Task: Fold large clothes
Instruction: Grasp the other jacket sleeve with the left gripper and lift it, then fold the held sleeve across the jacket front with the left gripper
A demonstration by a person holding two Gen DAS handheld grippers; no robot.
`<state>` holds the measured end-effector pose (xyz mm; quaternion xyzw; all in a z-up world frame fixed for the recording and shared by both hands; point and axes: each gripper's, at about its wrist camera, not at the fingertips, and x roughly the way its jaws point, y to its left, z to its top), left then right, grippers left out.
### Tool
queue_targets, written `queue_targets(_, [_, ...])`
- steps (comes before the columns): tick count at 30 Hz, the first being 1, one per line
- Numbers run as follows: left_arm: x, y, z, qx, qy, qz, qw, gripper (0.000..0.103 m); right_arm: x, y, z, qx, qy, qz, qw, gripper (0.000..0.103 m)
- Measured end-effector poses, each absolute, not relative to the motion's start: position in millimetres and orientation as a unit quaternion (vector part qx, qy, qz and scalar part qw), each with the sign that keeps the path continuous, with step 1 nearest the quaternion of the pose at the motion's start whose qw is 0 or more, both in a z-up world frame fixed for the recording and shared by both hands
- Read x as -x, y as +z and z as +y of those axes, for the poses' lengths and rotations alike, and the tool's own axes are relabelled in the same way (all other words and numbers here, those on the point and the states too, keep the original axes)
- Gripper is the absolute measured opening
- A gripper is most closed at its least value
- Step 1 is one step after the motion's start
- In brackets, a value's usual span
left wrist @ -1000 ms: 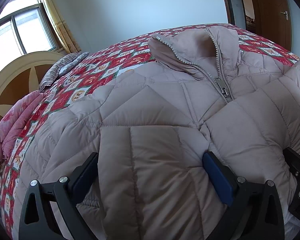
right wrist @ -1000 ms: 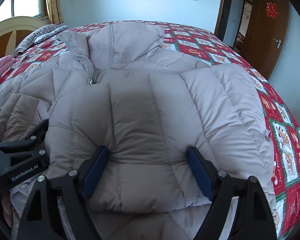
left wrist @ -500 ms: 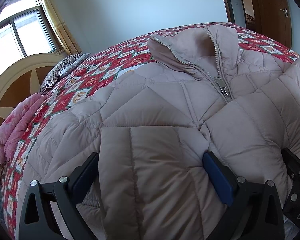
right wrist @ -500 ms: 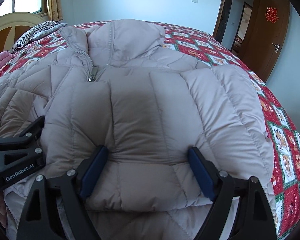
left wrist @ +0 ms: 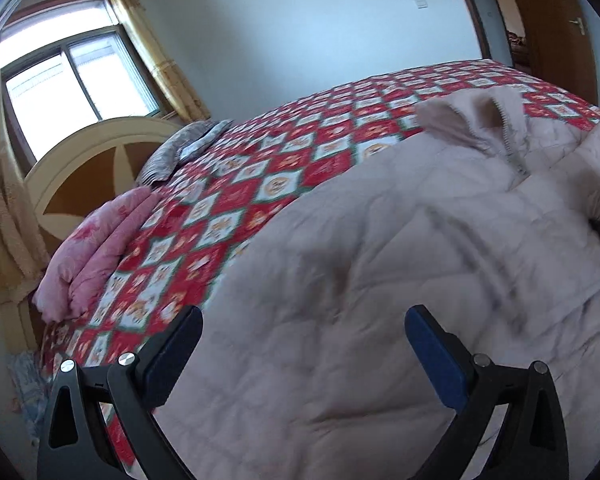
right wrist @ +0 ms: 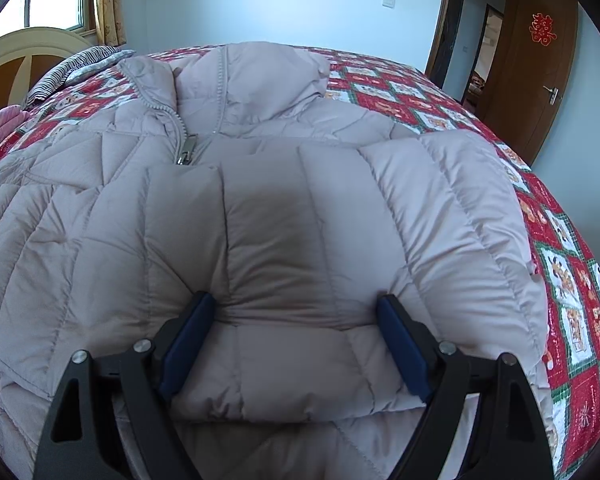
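Note:
A pale pink quilted down jacket (right wrist: 100, 220) lies face up on the bed, collar (right wrist: 260, 76) at the far end and zipper pull (right wrist: 186, 148) near the chest. Its right sleeve (right wrist: 292, 220) is folded across the front. My right gripper (right wrist: 295, 298) stands wide open over that sleeve, whose puffy fabric fills the gap between the blue pads. In the blurred left wrist view, my left gripper (left wrist: 303, 316) hovers open above the jacket (left wrist: 380, 240) near its left edge, with nothing held. A dark piece of the right gripper shows at that view's right edge.
A red patchwork quilt (left wrist: 260, 168) covers the bed. A folded pink blanket (left wrist: 96, 248) and a striped pillow (left wrist: 180, 152) lie by the rounded headboard (left wrist: 84, 168) under the window. A brown door (right wrist: 540, 80) stands at the far right.
My left gripper has swung off the folded left sleeve, leftward and a little up, leaving the sleeve lying on the jacket. The right gripper has stayed where it was.

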<state>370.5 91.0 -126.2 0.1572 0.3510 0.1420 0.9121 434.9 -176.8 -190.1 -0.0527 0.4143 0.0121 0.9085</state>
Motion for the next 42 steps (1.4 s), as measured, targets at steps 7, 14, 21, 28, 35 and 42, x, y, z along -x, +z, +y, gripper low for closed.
queue_targets(7, [-286.0,-157.2,218.2,-0.125,0.223,0.403,0.879,0.102,-434.4,-189.6,-176.7,0.054,0.012,0.413,0.909,0.087])
queue_targets(14, [-247.8,-183.6,243.4,-0.049,0.201,0.421,0.883,0.097,-432.9,-189.0,-175.4,0.061,0.008,0.409,0.911,0.087])
queue_targets(21, [-250.7,-177.9,224.9,-0.044,0.148,0.422,0.893,0.014,-421.1,-180.1,-181.1,0.052,0.025,0.403,0.913,0.087])
queue_targets(28, [-247.6,-134.8,247.4,-0.045,0.183,0.376,0.907,0.009,-386.3,-156.9,-181.3,0.059,0.066,0.382,0.92,0.087])
queue_targets(35, [-265.8,-61.5,258.5,-0.046,0.202,0.317,0.925,0.007,-372.3,-139.9,-180.2,0.088,0.07,0.376,0.92,0.087])
queue_targets(42, [-293.7,-0.5,196.0,-0.095,0.155,0.258,0.949,0.006,-370.0,-150.6,-196.7,0.08,0.053,0.381,0.92,0.087])
